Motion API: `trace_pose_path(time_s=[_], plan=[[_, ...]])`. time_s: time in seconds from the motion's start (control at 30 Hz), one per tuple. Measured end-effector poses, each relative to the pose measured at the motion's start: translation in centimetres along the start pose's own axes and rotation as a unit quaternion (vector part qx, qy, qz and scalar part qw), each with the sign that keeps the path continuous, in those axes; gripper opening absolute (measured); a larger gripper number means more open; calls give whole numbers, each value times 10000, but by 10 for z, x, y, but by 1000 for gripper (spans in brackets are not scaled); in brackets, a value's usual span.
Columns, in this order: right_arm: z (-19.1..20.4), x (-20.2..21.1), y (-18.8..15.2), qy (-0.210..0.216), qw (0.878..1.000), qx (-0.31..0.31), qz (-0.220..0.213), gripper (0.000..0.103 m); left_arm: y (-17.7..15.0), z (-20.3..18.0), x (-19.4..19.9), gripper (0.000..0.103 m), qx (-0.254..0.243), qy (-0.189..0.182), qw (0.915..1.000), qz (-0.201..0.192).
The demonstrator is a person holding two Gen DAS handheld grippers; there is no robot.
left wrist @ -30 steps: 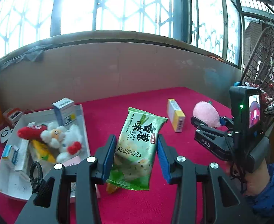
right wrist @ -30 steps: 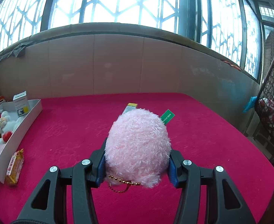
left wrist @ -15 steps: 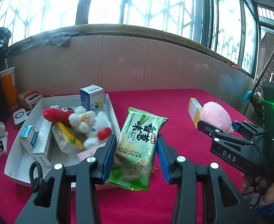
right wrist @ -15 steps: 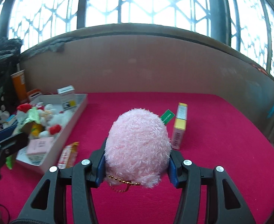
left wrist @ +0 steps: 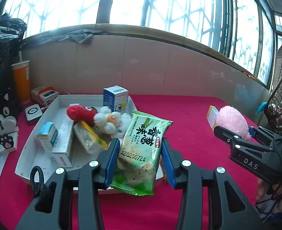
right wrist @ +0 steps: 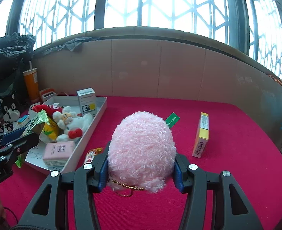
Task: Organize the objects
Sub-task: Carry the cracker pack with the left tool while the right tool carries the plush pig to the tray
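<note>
From the left wrist, the left gripper (left wrist: pixel 141 161) pinches a green snack packet (left wrist: pixel 143 151) over the white tray's (left wrist: pixel 24 161) near right corner. The tray is crowded, so the packet may slide off the toys.

From the right wrist, the right gripper (right wrist: pixel 141 170) clamps a pink plush ball (right wrist: pixel 142 149) above open red cloth (right wrist: pixel 237 172). The left gripper could block its way to the tray; the cloth stays free up to the yellow box (right wrist: pixel 201 136).

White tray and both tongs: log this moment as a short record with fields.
left tongs: shut on the green snack packet, held above the tray's near edge
right tongs: shut on the pink fluffy ball, over the red cloth
white tray: holds plush toys and small boxes
outside tray: yellow box upright on the cloth; small wrapped snack beside the tray
</note>
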State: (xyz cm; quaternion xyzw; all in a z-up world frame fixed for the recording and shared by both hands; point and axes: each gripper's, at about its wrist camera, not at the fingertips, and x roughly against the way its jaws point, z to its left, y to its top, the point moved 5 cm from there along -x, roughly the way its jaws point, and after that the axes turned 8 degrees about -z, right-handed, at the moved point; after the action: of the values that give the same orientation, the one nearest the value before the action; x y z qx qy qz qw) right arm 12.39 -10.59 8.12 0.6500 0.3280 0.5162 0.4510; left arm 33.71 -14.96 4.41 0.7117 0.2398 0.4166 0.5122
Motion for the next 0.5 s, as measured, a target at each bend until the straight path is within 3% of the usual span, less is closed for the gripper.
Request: trace_pose_path(time_s=[0.5], plan=[[49, -11, 24, 497, 9984, 276, 2, 58, 27, 69, 3, 42, 585, 316, 9977, -109]])
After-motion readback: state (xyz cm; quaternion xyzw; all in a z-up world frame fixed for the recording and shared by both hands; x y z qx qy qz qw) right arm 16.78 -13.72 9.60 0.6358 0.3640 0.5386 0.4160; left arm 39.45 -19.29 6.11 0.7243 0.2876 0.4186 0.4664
